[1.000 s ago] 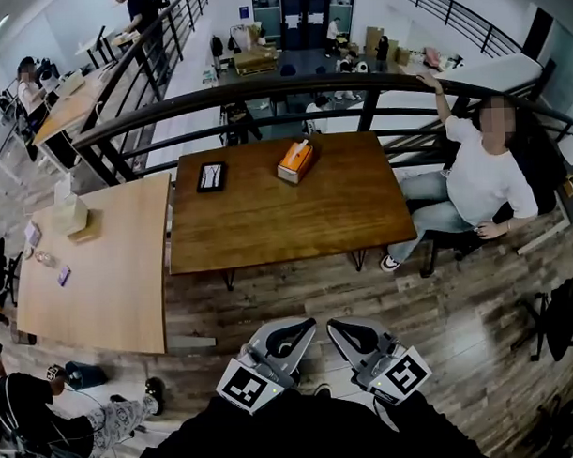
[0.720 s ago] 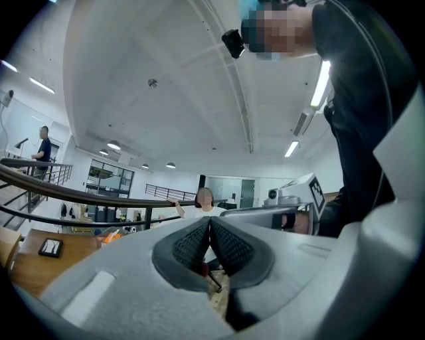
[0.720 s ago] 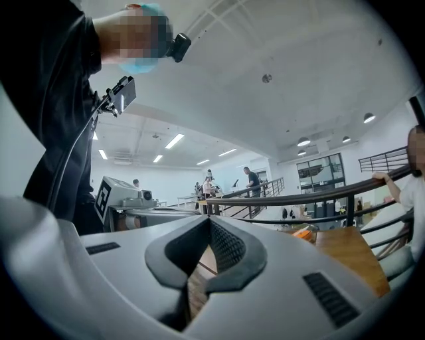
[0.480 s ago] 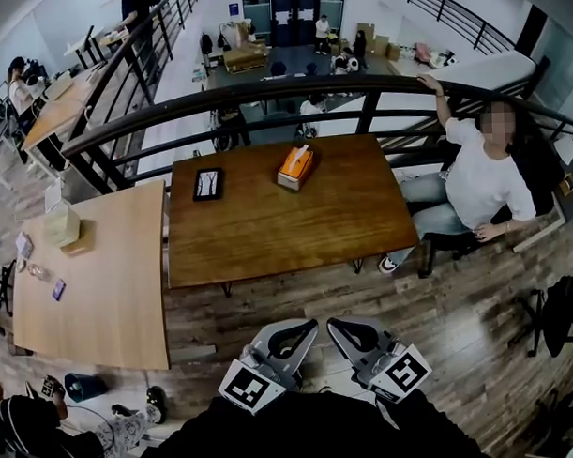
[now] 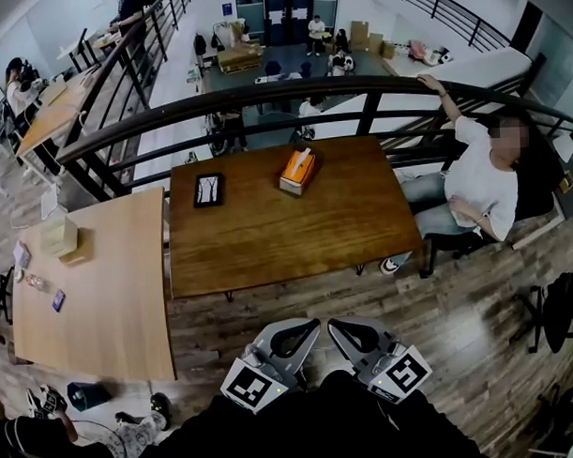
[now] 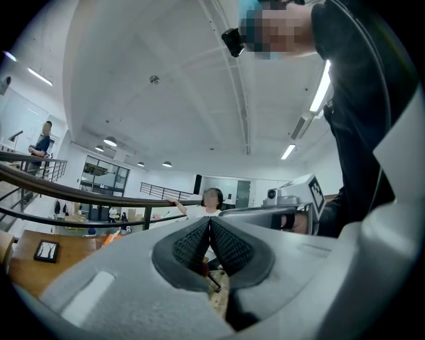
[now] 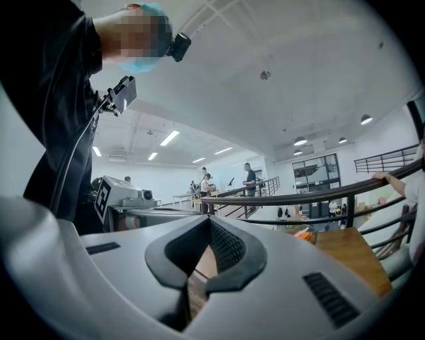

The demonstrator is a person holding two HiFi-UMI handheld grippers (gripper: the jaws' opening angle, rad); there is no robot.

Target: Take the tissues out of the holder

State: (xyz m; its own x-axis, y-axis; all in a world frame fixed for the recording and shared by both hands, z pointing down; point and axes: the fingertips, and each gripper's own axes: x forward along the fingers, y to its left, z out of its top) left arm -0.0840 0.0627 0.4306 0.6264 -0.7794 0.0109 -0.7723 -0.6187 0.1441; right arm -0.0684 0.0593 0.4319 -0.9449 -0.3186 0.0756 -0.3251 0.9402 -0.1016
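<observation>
Wood-plank floor [image 5: 459, 330] on a railed gallery; all places are given from the dark table [image 5: 287, 237].

1. Left gripper [image 5: 307, 326]: pads [image 6: 189, 247] pressed together along their whole length, with nothing between them and touching nothing. It is held level off the table's near edge, well apart from it and over the floor.
2. Right gripper [image 5: 335, 326]: pads [image 7: 227, 247] meet at the tips, closed on nothing. It is just beside the left gripper, off the same near edge.
3. Marker cubes [image 5: 249, 387], one on each gripper, lie on the side away from the table.
4. Holder [image 5: 297, 170]: an orange box lying flat on the table near its far edge, about midway along. It is well apart from both grippers.
5. Tissue [image 5: 304, 154]: white, standing up out of the holder's top slot.
6. Black tray [image 5: 208, 189]: flat on the table, near its far left corner.
7. Railing [image 5: 263, 97]: dark and curved, just beyond the table's far edge.
8. Light table [image 5: 91, 286]: just beside the table's left end.
9. Seated person [image 5: 477, 184]: off the table's right end, with one hand on the railing.
</observation>
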